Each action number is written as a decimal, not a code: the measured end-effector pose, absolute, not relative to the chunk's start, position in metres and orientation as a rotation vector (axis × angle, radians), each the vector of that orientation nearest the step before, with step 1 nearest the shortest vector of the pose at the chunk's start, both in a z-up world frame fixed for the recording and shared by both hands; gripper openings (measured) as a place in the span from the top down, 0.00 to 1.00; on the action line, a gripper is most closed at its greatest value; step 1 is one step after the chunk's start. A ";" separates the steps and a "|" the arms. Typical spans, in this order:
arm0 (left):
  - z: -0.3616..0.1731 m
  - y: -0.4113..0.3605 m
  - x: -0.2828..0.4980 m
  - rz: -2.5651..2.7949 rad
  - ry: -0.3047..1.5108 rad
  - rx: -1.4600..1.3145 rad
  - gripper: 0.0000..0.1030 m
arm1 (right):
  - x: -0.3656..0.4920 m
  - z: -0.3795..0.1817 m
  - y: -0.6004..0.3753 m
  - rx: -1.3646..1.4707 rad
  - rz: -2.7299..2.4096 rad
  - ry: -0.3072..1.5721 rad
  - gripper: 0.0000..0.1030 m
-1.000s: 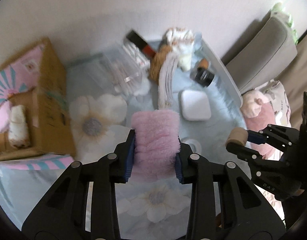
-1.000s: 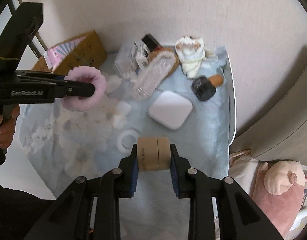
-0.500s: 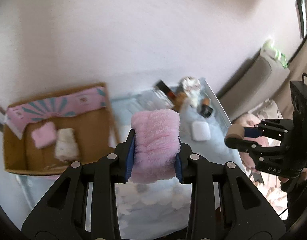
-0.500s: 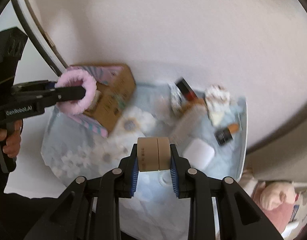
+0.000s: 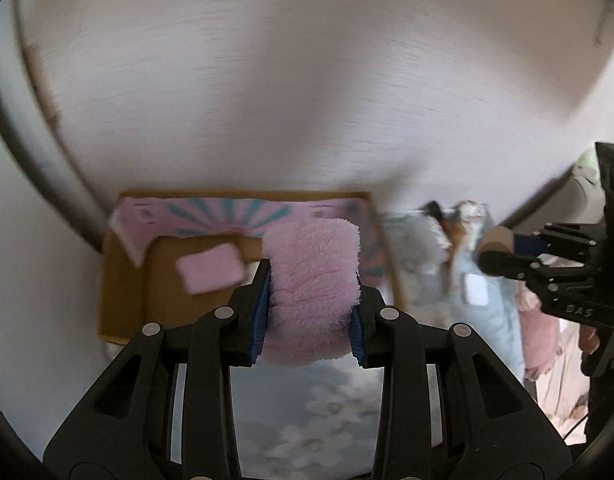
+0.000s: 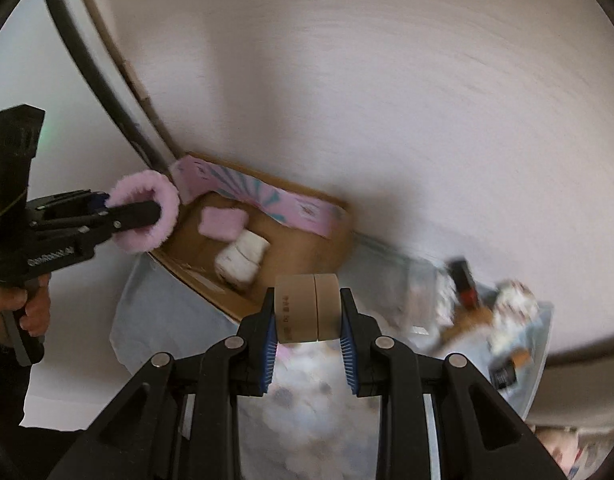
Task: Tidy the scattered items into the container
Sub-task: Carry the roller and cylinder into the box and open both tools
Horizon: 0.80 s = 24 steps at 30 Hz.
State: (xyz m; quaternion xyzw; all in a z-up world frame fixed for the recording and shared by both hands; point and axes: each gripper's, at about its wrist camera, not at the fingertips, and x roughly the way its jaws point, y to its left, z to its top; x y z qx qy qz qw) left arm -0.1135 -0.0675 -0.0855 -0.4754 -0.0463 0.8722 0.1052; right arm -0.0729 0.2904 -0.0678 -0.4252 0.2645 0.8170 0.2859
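Left gripper (image 5: 312,292) clamps a fluffy pink scrunchie (image 5: 313,276); right gripper (image 6: 308,322) clamps a brown tape roll (image 6: 307,306). Both are held short of the open cardboard box (image 6: 307,246). Risk: releasing early drops either outside onto the floral cloth (image 6: 307,420); the grippers could collide over the box.

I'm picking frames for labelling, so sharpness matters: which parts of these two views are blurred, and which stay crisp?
Left wrist view: the tongs and pink fluffy ring are crisp; the cardboard box and wall are smeared. Right wrist view: the tongs and tape roll are sharp; the clutter at right is streaked, and edges bend from fisheye.
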 end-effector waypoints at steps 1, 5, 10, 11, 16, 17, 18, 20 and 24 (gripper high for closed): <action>-0.088 -0.074 -0.114 2.577 -0.140 -1.409 0.71 | -0.084 -0.068 0.291 -1.141 2.194 0.700 0.75; -0.100 -0.111 -0.122 2.614 -0.174 -1.455 0.71 | -0.120 -0.074 0.296 -1.154 2.230 0.717 0.75; -0.121 -0.143 -0.130 2.645 -0.194 -1.527 0.71 | -0.163 -0.093 0.294 -1.207 2.266 0.694 0.75; -0.125 -0.146 -0.131 2.647 -0.193 -1.537 0.71 | -0.168 -0.098 0.294 -1.217 2.266 0.700 0.75; -0.150 -0.156 -0.137 2.659 -0.160 -1.595 0.71 | -0.186 -0.128 0.297 -1.270 2.233 0.745 0.75; -0.156 -0.158 -0.139 2.655 -0.156 -1.607 0.71 | -0.188 -0.135 0.296 -1.287 2.220 0.737 0.75; -0.160 -0.159 -0.140 2.653 -0.152 -1.619 0.71 | -0.189 -0.141 0.296 -1.302 2.209 0.733 0.75; -0.170 -0.161 -0.142 2.645 -0.142 -1.642 0.71 | -0.190 -0.152 0.297 -1.322 2.193 0.751 0.75; -0.187 -0.166 -0.146 2.620 -0.160 -1.674 0.71 | -0.190 -0.168 0.301 -1.340 2.154 0.785 0.75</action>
